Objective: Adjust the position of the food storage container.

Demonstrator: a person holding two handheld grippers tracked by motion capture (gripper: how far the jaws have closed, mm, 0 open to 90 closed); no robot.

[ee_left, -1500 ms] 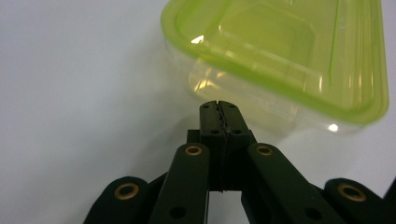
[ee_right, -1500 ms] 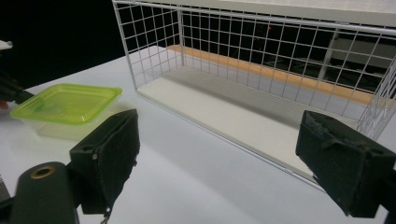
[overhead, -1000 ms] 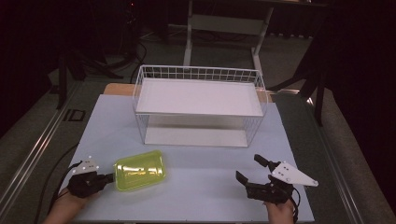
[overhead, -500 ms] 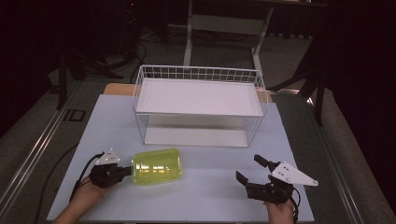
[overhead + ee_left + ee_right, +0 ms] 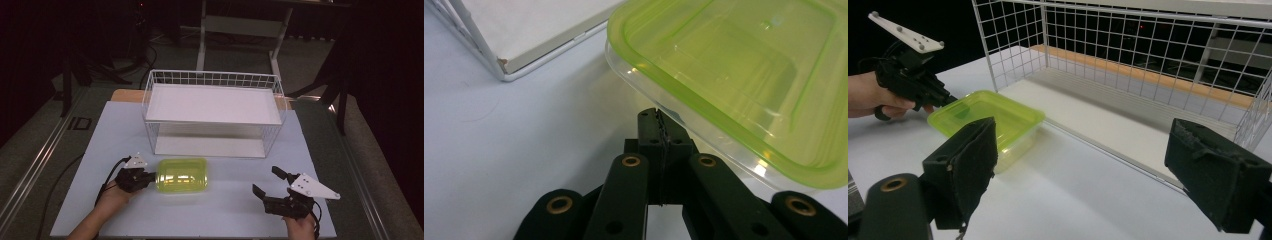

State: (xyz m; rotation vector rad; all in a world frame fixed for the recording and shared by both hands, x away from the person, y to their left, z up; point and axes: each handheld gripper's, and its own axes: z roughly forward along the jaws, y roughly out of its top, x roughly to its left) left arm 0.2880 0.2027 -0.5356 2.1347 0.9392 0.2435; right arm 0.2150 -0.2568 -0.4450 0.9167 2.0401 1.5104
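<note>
A yellow-green clear plastic container [image 5: 182, 175] with a lid lies on the white table, in front of the wire basket [image 5: 212, 75]. My left gripper [image 5: 150, 177] meets its left end. In the left gripper view the gripper [image 5: 658, 117] has its jaws pressed together, pinching the edge of the container's rim [image 5: 734, 75]. My right gripper [image 5: 267, 181] rests open at the front right with nothing between its jaws. In the right gripper view the gripper [image 5: 1093, 170] looks toward the container [image 5: 983, 120], the left gripper [image 5: 950, 100] and the basket [image 5: 1013, 45].
The white wire basket holds a white board [image 5: 212, 102] as an upper shelf and stands at the middle back of the table [image 5: 115, 135]. Its lower corner [image 5: 474, 45] lies close to the container. Dark floor and table legs lie beyond.
The left gripper and the container have slid rightward along the front of the table, toward the middle. The right gripper has stayed where it was.
</note>
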